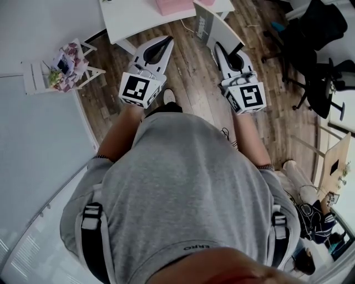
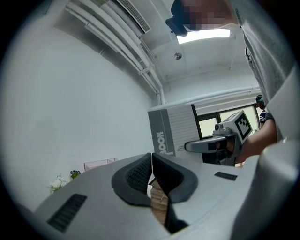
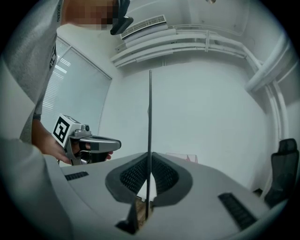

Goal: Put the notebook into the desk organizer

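Note:
A thin grey notebook point(image 1: 212, 23) stands upright in my right gripper point(image 1: 219, 49), which is shut on its lower edge. The left gripper view shows its grey cover point(image 2: 169, 130) side-on. In the right gripper view it is only a dark vertical line point(image 3: 150, 117) between the pads of the right gripper point(image 3: 150, 164). My left gripper point(image 1: 165, 40) is level beside it, shut and holding nothing, its pads meeting in the left gripper view point(image 2: 151, 163). The pink see-through desk organizer point(image 1: 167, 5) sits on the white table point(image 1: 128, 18) ahead. It also shows as a pink organizer point(image 2: 99, 164) in the left gripper view.
A small white rack with flowers point(image 1: 65, 65) stands on the floor at the left, against a glass wall. Black office chairs point(image 1: 316, 39) crowd the right side. A wooden floor point(image 1: 191, 83) lies between me and the table. Another person point(image 1: 313, 219) sits at the lower right.

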Tool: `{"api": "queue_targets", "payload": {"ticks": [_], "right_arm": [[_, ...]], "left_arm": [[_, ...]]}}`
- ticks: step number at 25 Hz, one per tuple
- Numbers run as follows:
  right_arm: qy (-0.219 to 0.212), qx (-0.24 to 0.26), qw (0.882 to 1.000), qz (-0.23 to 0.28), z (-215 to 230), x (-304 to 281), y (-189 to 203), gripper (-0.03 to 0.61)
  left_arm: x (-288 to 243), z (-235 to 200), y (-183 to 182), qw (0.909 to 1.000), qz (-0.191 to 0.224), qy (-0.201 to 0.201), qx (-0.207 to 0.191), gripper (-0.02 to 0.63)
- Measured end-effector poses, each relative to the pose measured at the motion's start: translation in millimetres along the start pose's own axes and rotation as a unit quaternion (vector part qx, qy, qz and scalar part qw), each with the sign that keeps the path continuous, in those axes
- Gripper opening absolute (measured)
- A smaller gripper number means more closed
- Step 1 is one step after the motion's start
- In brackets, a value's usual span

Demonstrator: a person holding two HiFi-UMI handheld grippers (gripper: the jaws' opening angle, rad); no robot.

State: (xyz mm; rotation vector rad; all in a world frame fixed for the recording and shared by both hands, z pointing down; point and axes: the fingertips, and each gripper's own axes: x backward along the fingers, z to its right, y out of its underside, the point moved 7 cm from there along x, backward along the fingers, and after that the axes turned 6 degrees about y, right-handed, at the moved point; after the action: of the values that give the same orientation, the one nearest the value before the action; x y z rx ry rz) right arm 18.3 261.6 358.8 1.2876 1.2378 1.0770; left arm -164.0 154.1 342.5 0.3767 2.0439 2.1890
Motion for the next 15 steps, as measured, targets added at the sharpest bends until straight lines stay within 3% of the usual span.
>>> {"api": "queue_targets", "payload": {"ticks": [9, 15], "right_arm": [[0.008, 0.002, 1.0, -0.016, 2.1, -80.0, 2.0, 0.015], [0.005, 0.001, 1.0, -0.029, 2.7, -113.3, 7.4, 0.015]], "left_arm": [[-23.8, -74.6, 14.4, 0.9997, -0.007, 0.022, 0.001, 0.025], [-31.5, -112.5, 25.6, 0.9997, -0.016, 0.016, 0.011, 0.023]]}}
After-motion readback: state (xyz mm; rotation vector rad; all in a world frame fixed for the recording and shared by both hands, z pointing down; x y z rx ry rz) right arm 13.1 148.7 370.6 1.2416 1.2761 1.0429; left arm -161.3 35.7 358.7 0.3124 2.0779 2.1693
